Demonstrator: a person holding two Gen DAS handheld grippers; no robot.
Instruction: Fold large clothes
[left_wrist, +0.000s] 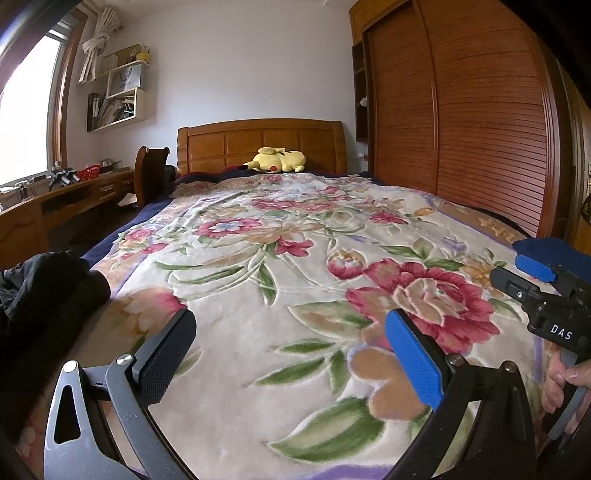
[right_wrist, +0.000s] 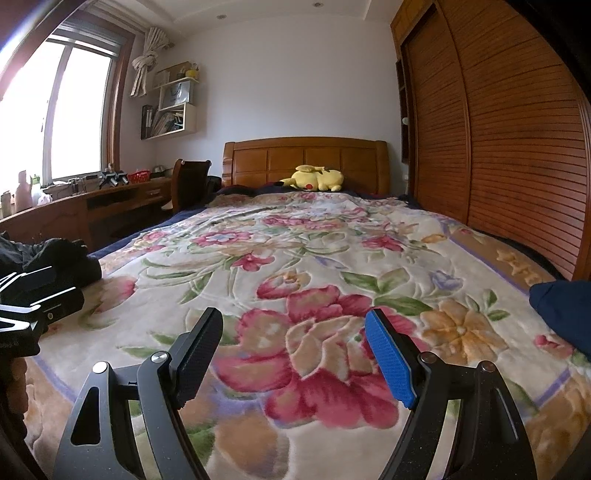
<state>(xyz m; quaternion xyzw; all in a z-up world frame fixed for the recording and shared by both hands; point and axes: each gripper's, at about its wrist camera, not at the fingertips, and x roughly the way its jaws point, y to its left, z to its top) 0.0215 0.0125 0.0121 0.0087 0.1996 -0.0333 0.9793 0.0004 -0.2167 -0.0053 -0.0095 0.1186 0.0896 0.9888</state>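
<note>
Left tool (left_wrist: 291, 332): lower part of the left wrist view; jaws spread wide, one black pad and one blue pad, nothing between them but the blanket beneath.
Right tool (right_wrist: 293, 336): lower part of the right wrist view; jaws likewise wide apart, holding nothing; also seen at the right edge of the left wrist view, with a hand (left_wrist: 561, 380) on its grip.
Black garment (left_wrist: 40, 284): crumpled heap at the left edge of both views, lying on the bed's near left corner, apart from both tools.
Dark blue cloth (right_wrist: 561, 314): right edge of the right wrist view, on the blanket; what kind of item it is cannot be told.
Floral blanket (left_wrist: 295, 229): covers the bed, fills the middle of both views.
Yellow plush toy (left_wrist: 277, 160): centre, lying against the wooden headboard (left_wrist: 258, 142).
Wardrobe (left_wrist: 461, 110): slatted wooden doors, right side.
Counter (right_wrist: 92, 206): left, under the window (right_wrist: 66, 110), bearing small items.
Wall shelves (right_wrist: 173, 103): upper left.
</note>
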